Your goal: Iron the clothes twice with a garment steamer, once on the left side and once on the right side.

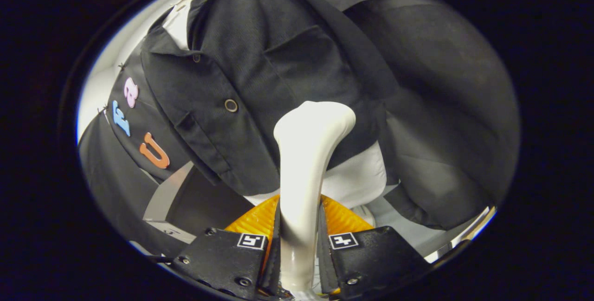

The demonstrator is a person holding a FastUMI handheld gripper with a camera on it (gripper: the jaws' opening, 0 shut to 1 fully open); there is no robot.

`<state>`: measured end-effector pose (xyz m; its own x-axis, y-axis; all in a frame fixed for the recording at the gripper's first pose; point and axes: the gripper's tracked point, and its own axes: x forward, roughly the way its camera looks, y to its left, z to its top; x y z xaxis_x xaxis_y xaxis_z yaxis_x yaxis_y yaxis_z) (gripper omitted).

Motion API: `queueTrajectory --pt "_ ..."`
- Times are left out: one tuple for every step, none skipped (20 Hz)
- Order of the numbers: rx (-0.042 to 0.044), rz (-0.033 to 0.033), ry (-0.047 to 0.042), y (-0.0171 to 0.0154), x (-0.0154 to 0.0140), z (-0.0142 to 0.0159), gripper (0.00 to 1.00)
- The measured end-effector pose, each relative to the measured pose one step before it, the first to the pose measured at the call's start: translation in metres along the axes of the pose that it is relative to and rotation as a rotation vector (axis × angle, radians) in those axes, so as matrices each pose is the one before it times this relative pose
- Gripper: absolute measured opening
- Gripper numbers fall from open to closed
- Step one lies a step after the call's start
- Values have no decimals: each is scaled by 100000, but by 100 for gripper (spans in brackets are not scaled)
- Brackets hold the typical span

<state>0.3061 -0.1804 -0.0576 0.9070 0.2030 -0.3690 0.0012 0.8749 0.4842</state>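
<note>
Gripper view
Hand-held gripper: the hand-held gripper point(299, 240) is clenched on the handle of the glossy white plastic garment steamer point(306, 162); both fingers press its sides, one on each flank.
Steamer: its handle rises from between the fingers and widens into a flared head just ahead of them; the head lies over the lower front of the garment, though whether it touches the cloth I cannot tell.
Garment: a black woven button-front jacket point(260, 73) hangs beyond the fingers, collar at the far end, hem nearest the steamer; a round metal snap button point(230, 105) sits on the placket just beside the steamer head, and a chest pocket flap lies further up.
Under the jacket: a white form or lining point(359, 178) shows below the hem, beside the steamer handle.
Below the handle: a ribbed orange piece point(253, 220) shows on either side of it.
Progress: the steamer is in hand and up at the jacket, near the lower middle of the front; nothing here tells which pass is under way.
Left to do: judging from this, at least the stroke in hand remains, and whether either side is already finished cannot be told.
</note>
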Motion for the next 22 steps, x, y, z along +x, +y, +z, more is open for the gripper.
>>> queueTrajectory --pt "213 -46 1181 -262 193 -570 36" --pt "-53 276 980 -173 253 -440 36" --pt "163 129 1089 -112 172 -437 36" --pt "-35 318 1032 -182 213 -527 36" --pt "6 235 893 -261 198 -555 36" --pt "190 202 1056 -237 205 -507 36" --pt "603 -11 1250 -236 269 -627 36" --pt "678 -109 732 -246 290 -549 36" --pt "814 -362 315 -158 114 -416 36" --pt "377 -204 -208 9 -1 -213 36" --pt "-20 -214 -420 42 -207 -298 36" --pt "40 -193 -868 176 -572 -247 36" --pt "499 -48 -1203 233 -676 -186 36" --pt "567 -96 -1043 409 -833 -138 36" --pt "261 -248 -1464 350 -796 -139 36" --pt "-49 -174 -1710 485 -853 34 36" --pt "-194 238 -2007 715 -927 167 36" --pt "-188 348 -2108 844 -960 140 36" --pt "-550 703 -2190 969 -1020 198 36" --pt "-456 539 -2189 1106 -859 216 36" --pt "-902 682 -1868 1224 -899 145 36" --pt "-1164 601 -1988 1265 -764 82 36"
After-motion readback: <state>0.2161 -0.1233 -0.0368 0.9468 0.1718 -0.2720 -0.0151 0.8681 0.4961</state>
